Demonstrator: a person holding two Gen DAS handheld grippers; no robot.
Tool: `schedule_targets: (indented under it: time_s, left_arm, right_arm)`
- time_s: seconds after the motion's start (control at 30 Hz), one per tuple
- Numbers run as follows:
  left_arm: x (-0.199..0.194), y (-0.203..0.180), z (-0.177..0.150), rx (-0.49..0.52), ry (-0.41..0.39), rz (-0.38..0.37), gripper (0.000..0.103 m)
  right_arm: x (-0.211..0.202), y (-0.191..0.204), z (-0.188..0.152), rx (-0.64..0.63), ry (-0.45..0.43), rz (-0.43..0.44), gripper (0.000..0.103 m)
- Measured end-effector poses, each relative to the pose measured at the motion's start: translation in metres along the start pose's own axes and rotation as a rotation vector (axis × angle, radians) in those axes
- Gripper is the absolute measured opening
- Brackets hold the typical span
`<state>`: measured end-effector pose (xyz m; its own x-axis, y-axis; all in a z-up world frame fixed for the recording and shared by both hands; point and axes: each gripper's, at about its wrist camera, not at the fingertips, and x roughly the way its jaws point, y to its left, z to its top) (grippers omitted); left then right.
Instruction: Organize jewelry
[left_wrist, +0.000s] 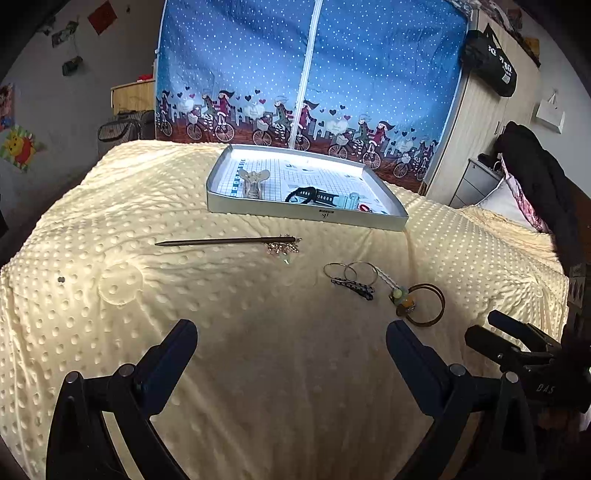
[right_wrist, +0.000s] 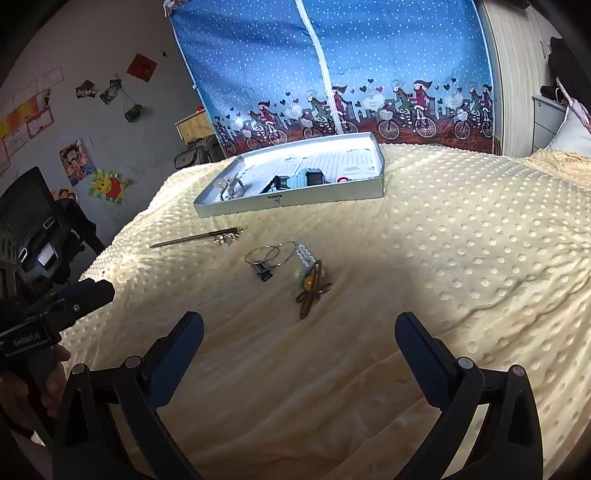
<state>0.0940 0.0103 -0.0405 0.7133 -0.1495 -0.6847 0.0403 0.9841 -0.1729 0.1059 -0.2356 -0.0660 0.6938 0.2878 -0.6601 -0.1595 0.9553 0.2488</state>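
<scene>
On a pale yellow dotted blanket lies a dark hair stick (left_wrist: 225, 242) (right_wrist: 192, 236) with a sparkly charm end. To its right sit thin metal hoops (left_wrist: 349, 275) (right_wrist: 269, 254) with a dark clip, then a brown hair tie (left_wrist: 424, 304) (right_wrist: 312, 291) with small beads. A shallow grey tray (left_wrist: 306, 216) (right_wrist: 325, 194) further back holds a pale claw clip (left_wrist: 253, 182), a black band and small items. My left gripper (left_wrist: 291, 332) is open above bare blanket, short of the jewelry. My right gripper (right_wrist: 299, 326) is open too, just short of the hair tie.
A blue dotted curtain (left_wrist: 306, 74) with cyclists hangs behind the bed. A wardrobe (left_wrist: 480, 110) and a pillow (left_wrist: 502, 199) are at the right. The other gripper shows at each view's edge: (left_wrist: 517, 343), (right_wrist: 55, 306). Posters hang on the left wall.
</scene>
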Motion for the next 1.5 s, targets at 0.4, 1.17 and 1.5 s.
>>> schedule_targets:
  time_s: [0.4,1.17,1.5]
  left_arm:
    - [0.067,-0.016,0.027,0.098,0.123,-0.014,0.103]
    - [0.174,-0.011,0.041,-0.185,0.371,-0.262,0.029]
    - [0.193,0.006,0.028,-0.359,0.405,-0.382,0.004]
  right_arm:
    - [0.066,-0.002,0.023,-0.128,0.094,-0.025,0.099]
    - [0.096,-0.001,0.026,-0.138,0.116,0.168,0.039]
    - [0.103,0.0,0.026,-0.143,0.137,0.179,0.023]
